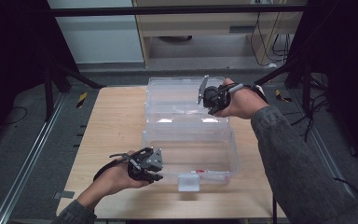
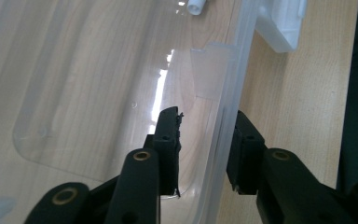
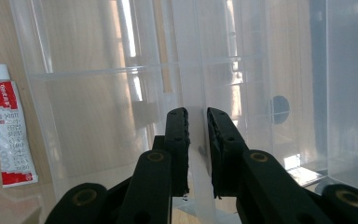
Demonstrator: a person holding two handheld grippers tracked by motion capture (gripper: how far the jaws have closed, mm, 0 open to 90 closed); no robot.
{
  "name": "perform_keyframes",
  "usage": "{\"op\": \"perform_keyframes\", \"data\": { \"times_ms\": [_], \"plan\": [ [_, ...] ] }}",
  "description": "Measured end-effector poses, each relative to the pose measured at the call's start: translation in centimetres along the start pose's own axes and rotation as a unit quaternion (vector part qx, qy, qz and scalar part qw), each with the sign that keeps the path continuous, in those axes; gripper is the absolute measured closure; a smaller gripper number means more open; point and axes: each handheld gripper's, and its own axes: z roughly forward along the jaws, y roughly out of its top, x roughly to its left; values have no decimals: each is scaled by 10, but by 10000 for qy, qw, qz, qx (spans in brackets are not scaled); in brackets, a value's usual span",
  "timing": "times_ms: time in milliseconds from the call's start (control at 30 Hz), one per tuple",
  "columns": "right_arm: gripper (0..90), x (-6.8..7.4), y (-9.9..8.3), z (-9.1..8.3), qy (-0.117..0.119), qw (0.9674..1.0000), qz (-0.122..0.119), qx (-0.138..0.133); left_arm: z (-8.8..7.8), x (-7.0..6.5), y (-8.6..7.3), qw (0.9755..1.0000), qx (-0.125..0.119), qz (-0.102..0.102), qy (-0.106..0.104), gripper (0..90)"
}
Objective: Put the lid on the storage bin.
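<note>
At frame centre on the wooden table (image 1: 112, 121), the open clear plastic box (image 1: 191, 154) has its front wall straddled by the left gripper's (image 1: 156, 176) parted jaws; the right gripper (image 1: 210, 110) pinches the raised lid's (image 1: 182, 95) edge. A red-and-white tube (image 3: 9, 133) lies inside.

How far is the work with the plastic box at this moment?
Done: the clear box lies open on the table, a tube inside. In hand: the right gripper pinches the lid; the left gripper straddles the box's front wall, jaws apart. Left: unclear, perhaps closing the lid.
</note>
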Motion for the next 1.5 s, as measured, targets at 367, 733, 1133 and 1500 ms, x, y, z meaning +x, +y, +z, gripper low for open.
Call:
{"op": "perform_keyframes", "data": {
  "times_ms": [367,733,1133,1500],
  "plan": [
    [796,1,0,0,-27,10000,9,-26,3,0,-1,9997,-80,-100,-223,797],
    [805,0,1,1,32,10000,-21,-78,4,0,-3,9995,-163,-121,-232,803],
    [835,1,3,-1,81,9999,-81,-65,4,-2,-3,9995,-163,-276,-59,796],
    [833,-7,4,2,65,10000,6,-73,6,3,-1,9991,-219,-361,-9,794]
  ]
}}
